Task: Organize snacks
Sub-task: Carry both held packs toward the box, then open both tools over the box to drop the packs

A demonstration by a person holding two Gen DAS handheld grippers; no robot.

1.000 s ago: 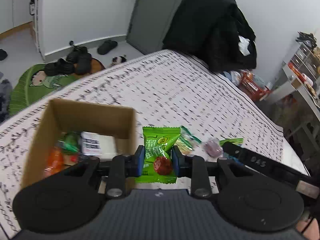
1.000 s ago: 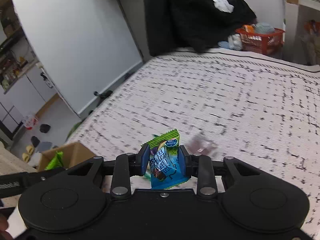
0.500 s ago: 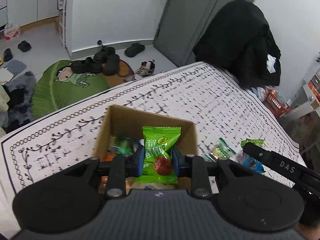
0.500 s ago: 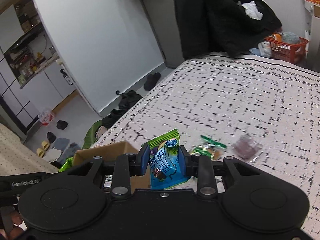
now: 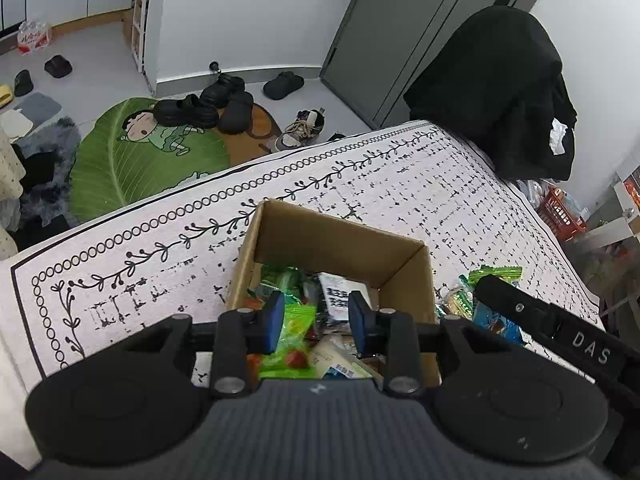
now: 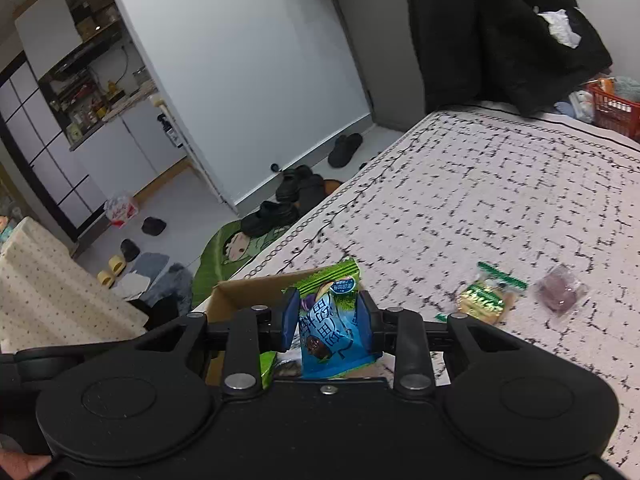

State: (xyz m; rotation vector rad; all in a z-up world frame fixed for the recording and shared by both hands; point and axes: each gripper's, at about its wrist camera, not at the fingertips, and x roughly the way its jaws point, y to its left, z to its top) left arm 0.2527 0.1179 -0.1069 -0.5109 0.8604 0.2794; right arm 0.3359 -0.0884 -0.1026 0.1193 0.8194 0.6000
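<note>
A cardboard box (image 5: 340,242) stands on the patterned bed cover, with several snack packs inside. My left gripper (image 5: 316,322) is open above the box; the green snack pack (image 5: 290,340) lies loose below it in the box. My right gripper (image 6: 330,322) is shut on a blue and green snack pack (image 6: 328,328) and holds it over the box's near right side (image 6: 240,292). That pack also shows right of the box in the left wrist view (image 5: 494,320). A small green and yellow pack (image 6: 486,296) and a purple candy (image 6: 560,292) lie on the cover to the right.
The bed cover (image 5: 120,280) ends at an edge to the left, with a green leaf rug (image 5: 132,164) and shoes (image 5: 188,110) on the floor below. A black coat (image 5: 504,88) hangs at the bed's far end. A red basket (image 6: 612,110) stands far right.
My left gripper has moved over the box and opened, and the green pack has dropped into it. My right gripper has carried the blue pack leftward to the box.
</note>
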